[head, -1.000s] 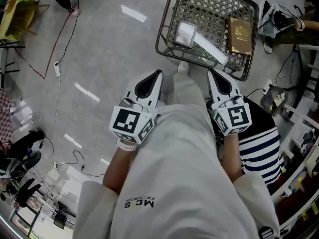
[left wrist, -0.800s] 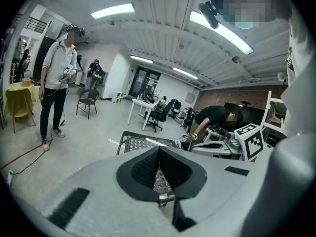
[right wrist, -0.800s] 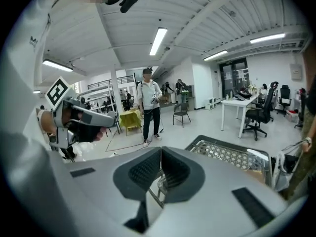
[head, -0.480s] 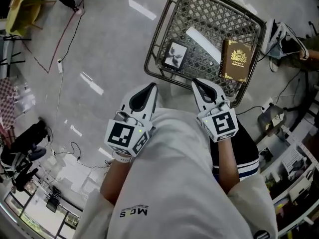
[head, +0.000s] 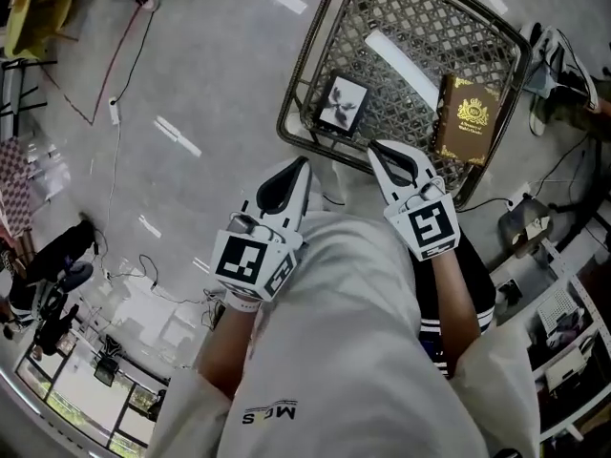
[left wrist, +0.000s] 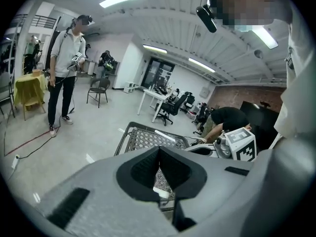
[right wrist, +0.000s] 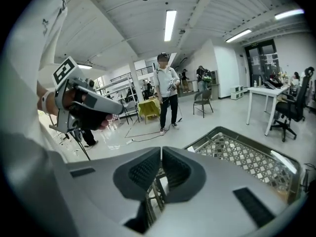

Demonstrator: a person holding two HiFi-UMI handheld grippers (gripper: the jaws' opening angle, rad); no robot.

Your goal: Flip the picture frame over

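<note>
Frame: picture frame lies image-up in basket, upper centre; not flipped.
Grippers: my left gripper and right gripper clenched, empty.

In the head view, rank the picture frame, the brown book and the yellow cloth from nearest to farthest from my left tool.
1. Picture frame, in the basket, just ahead of the left tool.
2. Brown book, basket's right side.
3. Yellow cloth, far left, across the floor.

right tool: jaws together, empty | wire basket: just ahead
</note>
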